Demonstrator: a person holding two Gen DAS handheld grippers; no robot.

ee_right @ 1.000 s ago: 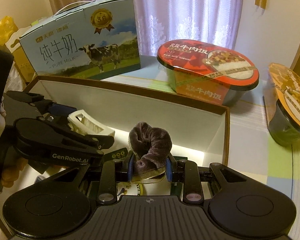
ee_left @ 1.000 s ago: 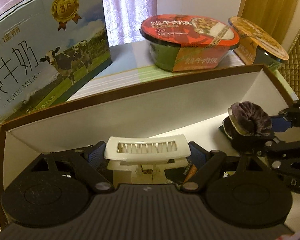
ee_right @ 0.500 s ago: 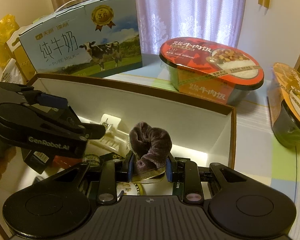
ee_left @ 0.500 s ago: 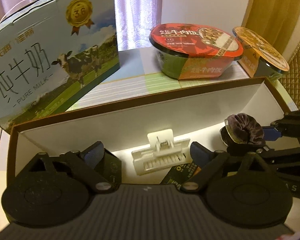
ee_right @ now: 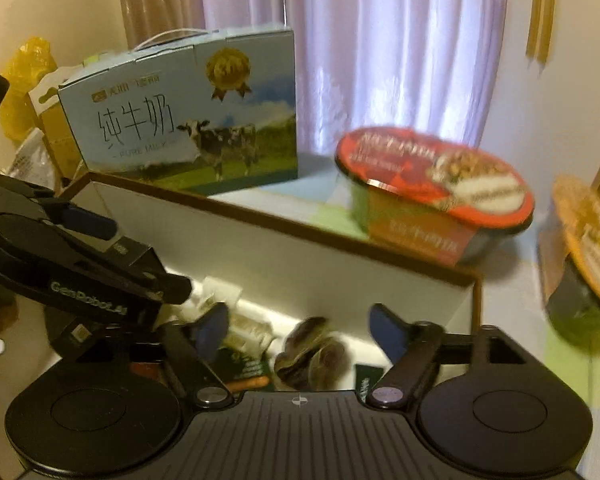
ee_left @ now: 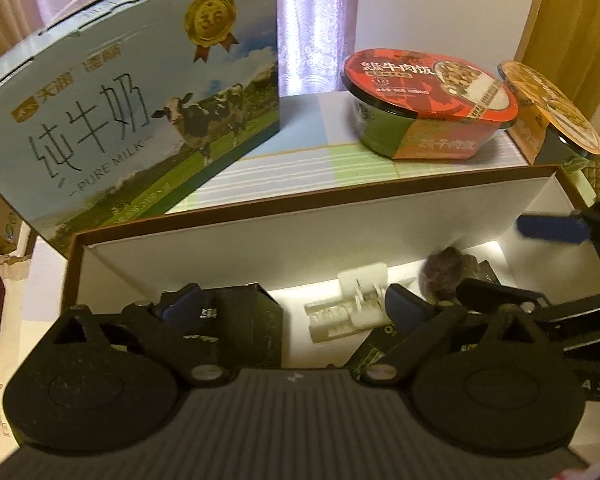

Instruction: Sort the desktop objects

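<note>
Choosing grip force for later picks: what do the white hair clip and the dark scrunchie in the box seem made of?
White hair clip: seemingly hard, smooth plastic, with rigid moulded teeth and hinge. Dark scrunchie: likely soft, plush velvet-like fabric; its folds look fuzzy and matte, though the picture is blurred.

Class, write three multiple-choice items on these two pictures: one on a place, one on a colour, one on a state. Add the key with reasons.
1. Where is the white hair clip?
A. in the box
B. on the milk carton
C. in the left claw

2. What colour is the lid of the nearer meal bowl?
A. blue
B. red
C. white

3. How is the right claw?
A. shut on the scrunchie
B. open
C. out of view

Key: A, it lies on the box floor; B, the lid is red; B, the scrunchie lies loose below its spread fingers.
</note>
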